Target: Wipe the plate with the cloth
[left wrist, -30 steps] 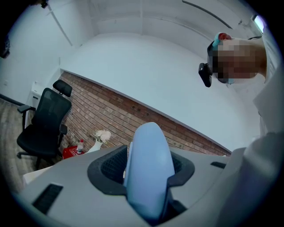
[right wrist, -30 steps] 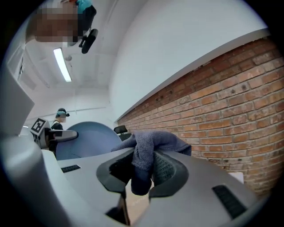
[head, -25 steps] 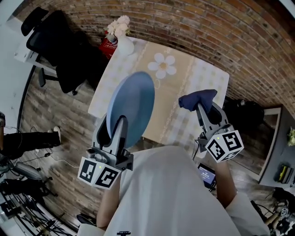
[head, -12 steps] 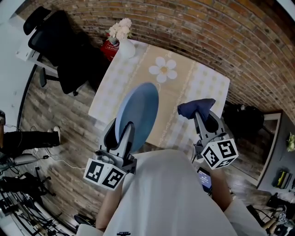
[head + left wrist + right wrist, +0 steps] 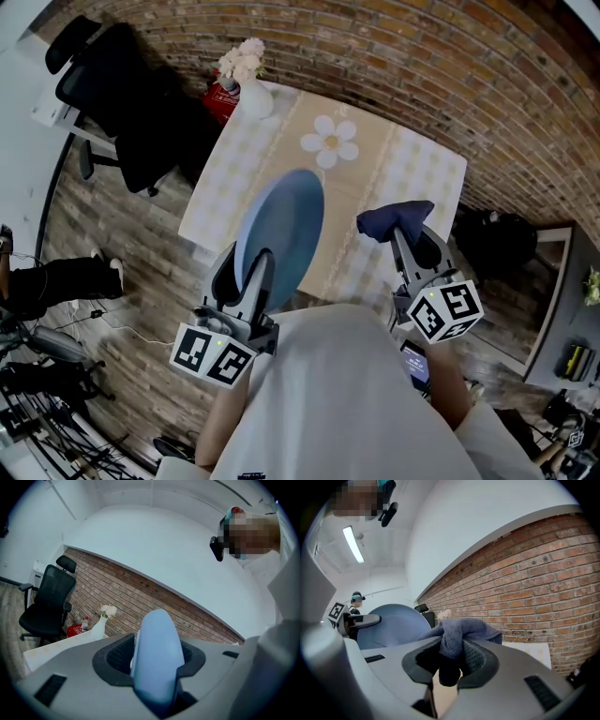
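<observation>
While plate [image 5: 281,223] and cloth [image 5: 394,217] are apart, step: approach before wiping.
Left gripper [image 5: 244,270]: clamped on plate rim; plate on edge above the desk's [image 5: 417,169] near edge.
Right gripper [image 5: 412,240]: clamped on bunched cloth.
Next move: press cloth onto plate face.

The round plate [image 5: 281,220] is plain light blue. The soft cloth [image 5: 394,217] is dark blue. The table cover [image 5: 417,173] is cream with pale checks and one white flower [image 5: 330,139] with a yellow middle. The brick wall [image 5: 422,47] is red-brown. The little vase [image 5: 255,97] is white. The office chair [image 5: 112,84] is black. The left gripper [image 5: 244,261] and right gripper [image 5: 412,238] are grey, with black and white squares on their cubes.
</observation>
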A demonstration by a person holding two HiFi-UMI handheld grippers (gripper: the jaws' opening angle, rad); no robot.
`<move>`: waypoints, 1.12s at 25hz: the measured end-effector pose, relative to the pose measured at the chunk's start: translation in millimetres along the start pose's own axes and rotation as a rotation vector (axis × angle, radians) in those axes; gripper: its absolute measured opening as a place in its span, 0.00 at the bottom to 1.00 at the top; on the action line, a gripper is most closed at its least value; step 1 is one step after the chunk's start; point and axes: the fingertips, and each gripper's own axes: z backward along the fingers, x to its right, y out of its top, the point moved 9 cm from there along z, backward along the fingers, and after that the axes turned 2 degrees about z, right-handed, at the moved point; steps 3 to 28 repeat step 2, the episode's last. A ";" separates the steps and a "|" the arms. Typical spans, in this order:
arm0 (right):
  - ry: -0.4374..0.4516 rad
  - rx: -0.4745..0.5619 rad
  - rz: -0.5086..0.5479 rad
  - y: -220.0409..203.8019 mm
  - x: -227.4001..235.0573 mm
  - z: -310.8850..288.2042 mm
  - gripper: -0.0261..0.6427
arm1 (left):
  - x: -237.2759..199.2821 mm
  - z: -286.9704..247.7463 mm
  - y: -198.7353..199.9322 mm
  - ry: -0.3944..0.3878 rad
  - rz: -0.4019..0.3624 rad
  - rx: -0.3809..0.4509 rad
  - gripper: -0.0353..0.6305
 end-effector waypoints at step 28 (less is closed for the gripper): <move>0.011 0.004 -0.007 2.1 1.9 -4.4 0.19 | -0.7 -1.1 1.7 0.002 -0.002 0.007 0.33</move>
